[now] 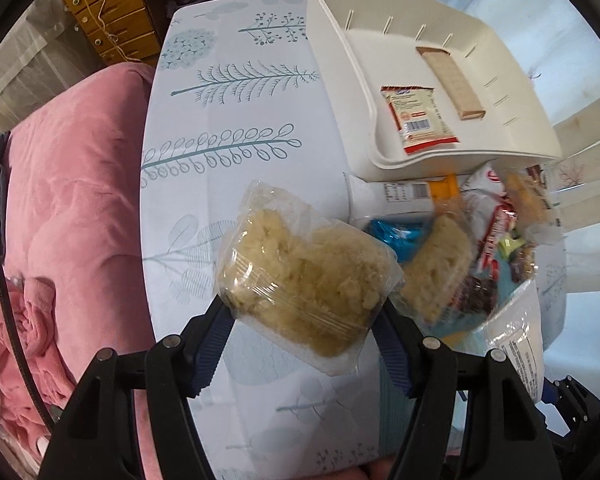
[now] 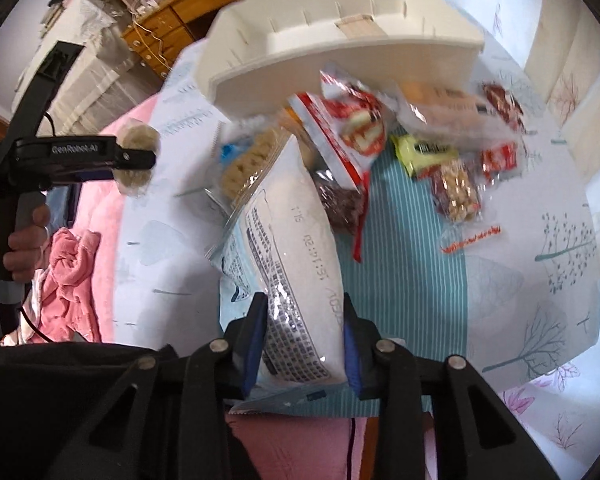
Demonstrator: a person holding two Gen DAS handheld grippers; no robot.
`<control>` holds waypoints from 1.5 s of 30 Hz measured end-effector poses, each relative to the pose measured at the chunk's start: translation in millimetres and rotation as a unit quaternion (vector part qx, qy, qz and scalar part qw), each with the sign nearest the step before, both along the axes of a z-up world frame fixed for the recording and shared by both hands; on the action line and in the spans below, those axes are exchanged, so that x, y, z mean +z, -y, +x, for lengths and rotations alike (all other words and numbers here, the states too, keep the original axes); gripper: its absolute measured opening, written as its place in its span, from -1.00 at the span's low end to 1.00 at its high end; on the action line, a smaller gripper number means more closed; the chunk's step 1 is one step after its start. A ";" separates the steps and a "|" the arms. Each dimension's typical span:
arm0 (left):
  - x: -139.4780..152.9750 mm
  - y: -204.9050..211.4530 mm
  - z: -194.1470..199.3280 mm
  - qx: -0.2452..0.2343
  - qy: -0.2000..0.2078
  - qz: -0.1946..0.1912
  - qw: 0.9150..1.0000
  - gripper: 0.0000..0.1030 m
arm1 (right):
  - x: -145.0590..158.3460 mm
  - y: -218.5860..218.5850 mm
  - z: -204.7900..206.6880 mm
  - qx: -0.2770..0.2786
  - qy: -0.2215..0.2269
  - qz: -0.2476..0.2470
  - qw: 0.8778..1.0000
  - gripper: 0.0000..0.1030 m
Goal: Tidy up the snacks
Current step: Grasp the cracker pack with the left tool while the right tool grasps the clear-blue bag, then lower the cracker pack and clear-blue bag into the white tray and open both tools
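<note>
1. Left wrist view: your left tongs [image 1: 304,312] were clamped, fairly wide, on a clear-wrapped crumbly cake [image 1: 308,276], held above the surface [image 1: 220,120].
2. Your right tongs [image 2: 304,340] gripped a white printed pouch [image 2: 296,264] narrowly.
3. Next, both likely needed placing in the white bin [image 1: 512,80].
4. Loose snacks [image 2: 452,176] lay beside it; a pink blanket [image 1: 72,184] adjoined.

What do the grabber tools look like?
Both grippers are black plastic with ribbed blue pads on the fingers and round silver bolts at the joints. That goes for the left gripper and the right gripper. Seen from the side, the left one has a black body with a printed white name, a pistol handle and a thin black cable hanging down.
</note>
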State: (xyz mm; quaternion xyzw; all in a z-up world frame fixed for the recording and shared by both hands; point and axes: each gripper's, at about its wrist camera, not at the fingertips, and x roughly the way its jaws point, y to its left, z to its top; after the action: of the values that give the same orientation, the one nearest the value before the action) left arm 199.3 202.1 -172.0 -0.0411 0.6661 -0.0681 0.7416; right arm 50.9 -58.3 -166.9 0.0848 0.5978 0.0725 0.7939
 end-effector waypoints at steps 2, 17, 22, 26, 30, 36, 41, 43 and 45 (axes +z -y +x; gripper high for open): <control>8.6 -4.3 -1.6 0.008 -0.002 -0.013 1.000 0.29 | 10.9 -2.5 2.1 0.007 0.013 0.006 1.000 -0.35; 67.9 3.3 -6.0 0.064 0.019 -0.037 0.997 0.29 | 74.5 -2.2 64.6 0.064 0.088 0.062 0.992 -0.37; 84.2 15.2 1.5 0.082 0.037 -0.037 0.995 0.29 | 90.3 8.8 86.0 0.072 0.117 0.075 0.988 -0.37; 98.0 30.5 10.8 0.092 0.053 -0.035 0.994 0.29 | 98.2 26.8 98.6 0.052 0.144 0.094 0.984 -0.37; 105.5 45.2 20.1 0.098 0.063 -0.033 0.993 0.29 | 98.3 49.3 113.9 0.030 0.161 0.112 0.980 -0.37; 106.5 69.6 41.6 0.107 0.064 -0.032 0.992 0.30 | 90.0 84.0 141.6 -0.004 0.164 0.130 0.978 -0.37; 101.1 89.9 60.7 0.115 0.064 -0.033 0.991 0.30 | 70.6 109.4 171.5 -0.022 0.143 0.144 0.979 -0.37; 97.8 98.4 68.5 0.114 0.065 -0.035 0.991 0.30 | 64.4 116.8 179.5 -0.029 0.137 0.151 0.979 -0.37; 93.3 105.8 75.9 0.113 0.064 -0.031 0.991 0.30 | 57.4 124.6 185.9 -0.038 0.130 0.155 0.979 -0.37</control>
State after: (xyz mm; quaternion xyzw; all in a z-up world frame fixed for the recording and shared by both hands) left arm 275.2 96.3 -78.8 -0.1350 0.6056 -0.0071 0.7842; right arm 236.8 -182.8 -109.5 0.2192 0.4673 0.1448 0.8441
